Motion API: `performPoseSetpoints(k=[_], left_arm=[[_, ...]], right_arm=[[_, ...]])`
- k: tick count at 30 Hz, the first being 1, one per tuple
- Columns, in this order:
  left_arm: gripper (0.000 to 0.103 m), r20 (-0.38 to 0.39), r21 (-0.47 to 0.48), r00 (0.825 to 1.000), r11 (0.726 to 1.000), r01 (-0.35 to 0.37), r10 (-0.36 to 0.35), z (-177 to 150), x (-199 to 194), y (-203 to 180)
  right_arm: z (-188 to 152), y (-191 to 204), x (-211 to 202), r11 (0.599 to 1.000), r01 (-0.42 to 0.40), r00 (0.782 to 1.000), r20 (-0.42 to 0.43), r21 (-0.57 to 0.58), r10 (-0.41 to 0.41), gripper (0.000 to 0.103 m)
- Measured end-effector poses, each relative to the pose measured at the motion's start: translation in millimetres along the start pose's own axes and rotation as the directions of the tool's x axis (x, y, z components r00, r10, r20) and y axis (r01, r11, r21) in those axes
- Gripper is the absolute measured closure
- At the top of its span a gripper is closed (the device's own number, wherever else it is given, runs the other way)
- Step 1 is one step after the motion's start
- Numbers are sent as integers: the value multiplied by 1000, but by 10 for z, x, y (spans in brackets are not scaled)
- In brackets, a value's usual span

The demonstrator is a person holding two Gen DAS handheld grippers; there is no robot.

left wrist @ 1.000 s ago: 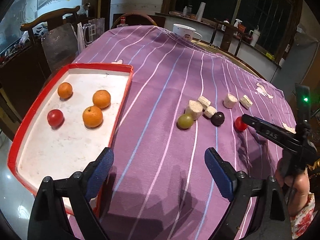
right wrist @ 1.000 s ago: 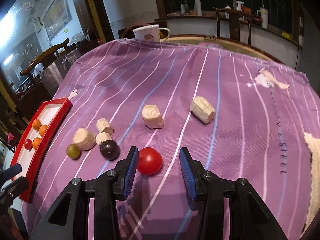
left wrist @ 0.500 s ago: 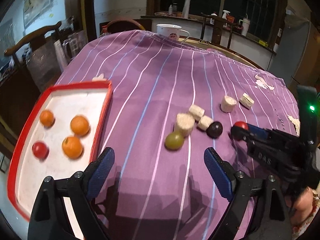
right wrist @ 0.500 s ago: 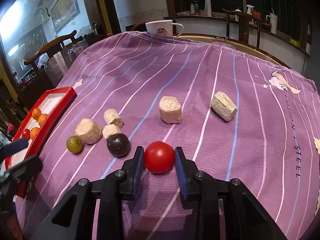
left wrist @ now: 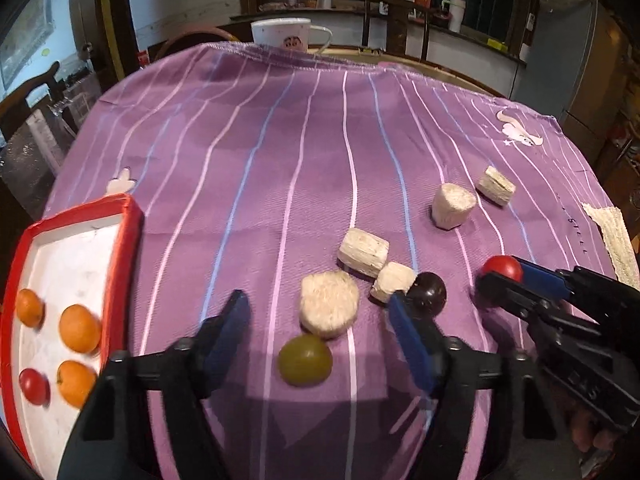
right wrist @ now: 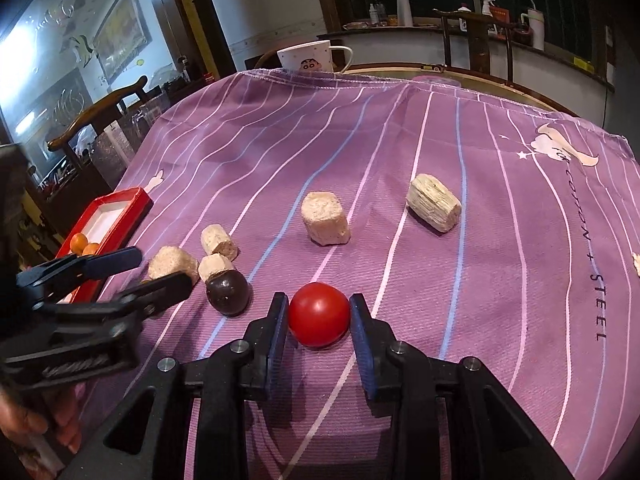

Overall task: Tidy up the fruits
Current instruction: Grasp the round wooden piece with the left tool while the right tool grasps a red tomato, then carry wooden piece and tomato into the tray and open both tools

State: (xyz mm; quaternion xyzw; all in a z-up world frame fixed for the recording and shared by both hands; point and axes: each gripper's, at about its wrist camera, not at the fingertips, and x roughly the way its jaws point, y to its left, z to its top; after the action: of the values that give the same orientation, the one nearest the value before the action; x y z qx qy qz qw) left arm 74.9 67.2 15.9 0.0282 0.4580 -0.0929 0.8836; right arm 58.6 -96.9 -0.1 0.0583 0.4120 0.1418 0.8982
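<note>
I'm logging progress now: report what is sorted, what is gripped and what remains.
Done: three oranges and a red fruit lie in the red tray.
In hand: the right gripper is clamped on the red tomato.
Left: the green grape, between the left gripper's open, just-narrowing jaws, and the dark plum.

A home dining room — wooden chair (right wrist: 96, 120), mug (right wrist: 308, 60), framed picture (right wrist: 122, 36).

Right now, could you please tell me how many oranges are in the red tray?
3: one at the tray's far left edge, one nearer the right wall, one below it beside the red fruit.
</note>
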Motion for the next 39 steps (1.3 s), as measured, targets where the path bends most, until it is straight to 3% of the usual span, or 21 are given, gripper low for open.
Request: performPoseSetpoints(k=[3, 5, 11, 16, 23, 26, 32, 39], left_arm=[[54, 2, -11, 999, 999, 44, -44, 19, 18, 4], [72, -3, -13, 998, 998, 55, -55, 4, 31, -2], [72, 11, -54, 998, 997, 56, -56, -40, -42, 33], [72, 67, -124, 996, 990, 66, -58, -170, -392, 104], [72, 98, -279, 990, 952, 125, -101, -516, -870, 485], [72, 114, -332, 991, 938, 101, -66, -660, -1065, 749], [72, 151, -441, 988, 896, 43, 26, -881, -1302, 1294], [72, 127, -521, 985, 853, -37, 120, -1117, -1344, 1725]], right_arm=[[-7, -14, 3, 1000, -3, 1000, 0, 6, 3, 69], [-9, -20, 2, 1000, -3, 1000, 2, 9, 3, 69], [-8, -36, -3, 1000, -5, 1000, 6, 10, 5, 69], [-7, -61, -48, 1000, -8, 1000, 27, 21, 8, 69], [4, 13, -91, 999, 37, 999, 28, -12, -37, 69], [1, 98, -207, 1000, 12, 999, 33, -12, -12, 69], [-1, 579, -449, 994, -74, 996, 36, -84, 77, 69], [-36, 1422, -441, 964, -161, 986, 4, -213, 165, 69]])
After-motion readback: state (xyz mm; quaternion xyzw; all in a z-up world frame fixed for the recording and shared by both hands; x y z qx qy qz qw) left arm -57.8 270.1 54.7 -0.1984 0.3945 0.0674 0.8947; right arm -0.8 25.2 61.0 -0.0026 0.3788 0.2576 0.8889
